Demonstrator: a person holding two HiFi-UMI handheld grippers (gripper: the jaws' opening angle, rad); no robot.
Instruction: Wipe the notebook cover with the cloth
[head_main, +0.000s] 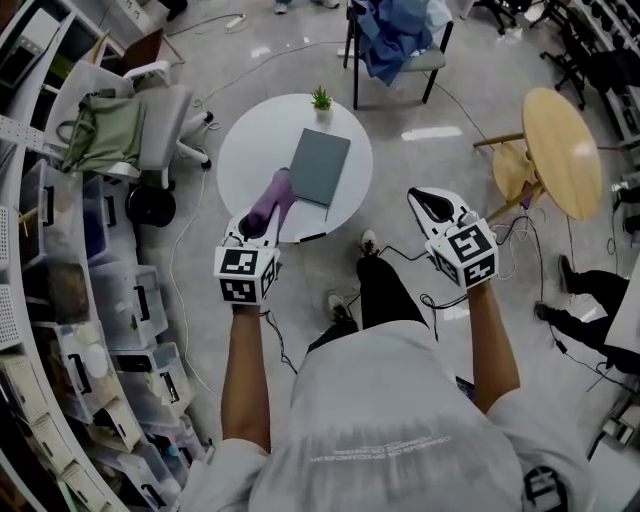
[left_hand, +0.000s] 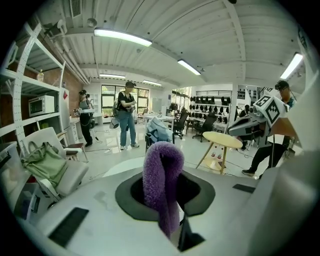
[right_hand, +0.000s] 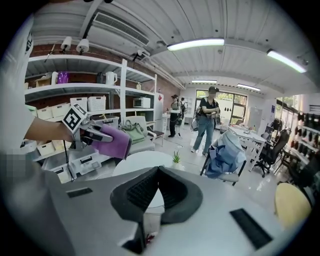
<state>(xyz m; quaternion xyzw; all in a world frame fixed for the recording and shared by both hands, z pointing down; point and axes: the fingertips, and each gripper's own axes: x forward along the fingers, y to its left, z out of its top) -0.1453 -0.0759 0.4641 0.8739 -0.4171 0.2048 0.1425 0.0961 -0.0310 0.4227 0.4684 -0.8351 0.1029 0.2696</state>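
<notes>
Closest is the person's grey shirt, low in the head view. On the left, the left gripper has its jaws squeezed tight on a fluffy purple cloth that flops over at its end. Just beside the cloth, the grey notebook lies flat on the round white table. Far to the right, the right gripper has its jaws pressed together with nothing in them, off past the table's edge.

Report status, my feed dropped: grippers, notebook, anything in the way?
Left hand-held gripper shut on purple cloth. Right hand-held gripper shut, empty, off table. Notebook flat on round table, cover bare. Small plant beyond it.
</notes>
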